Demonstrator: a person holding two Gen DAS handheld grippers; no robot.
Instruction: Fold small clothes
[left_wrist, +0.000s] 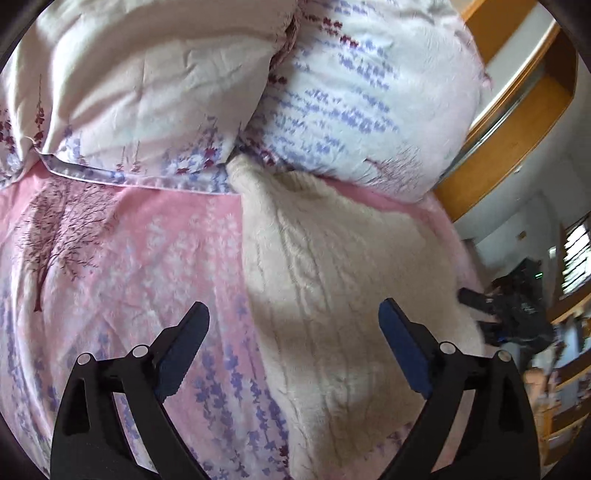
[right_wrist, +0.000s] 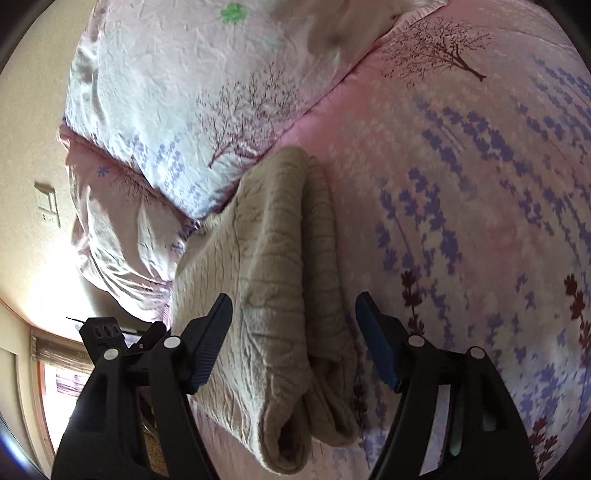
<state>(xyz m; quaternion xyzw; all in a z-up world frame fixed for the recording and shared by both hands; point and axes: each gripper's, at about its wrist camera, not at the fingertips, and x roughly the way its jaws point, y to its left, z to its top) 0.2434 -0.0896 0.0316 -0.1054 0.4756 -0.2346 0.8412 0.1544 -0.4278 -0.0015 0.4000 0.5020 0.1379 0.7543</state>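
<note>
One cream knit sweater (left_wrist: 332, 280) lies at twelve o'clock of both released grippers, left gripper (left_wrist: 293, 321) and right gripper (right_wrist: 293, 314), below two pillows (left_wrist: 147, 92).

A pink floral bedsheet (left_wrist: 110, 258) covers the bed. Two pillows (left_wrist: 147, 92) lie at twelve o'clock. A wall switch (right_wrist: 48, 208) sits at nine o'clock.

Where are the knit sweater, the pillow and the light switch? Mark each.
sweater (right_wrist: 280, 258), right wrist view, on its folded knit top.
pillow (right_wrist: 155, 122), right wrist view, on its wrinkled face.
light switch (right_wrist: 48, 206), right wrist view, on its plate.
</note>
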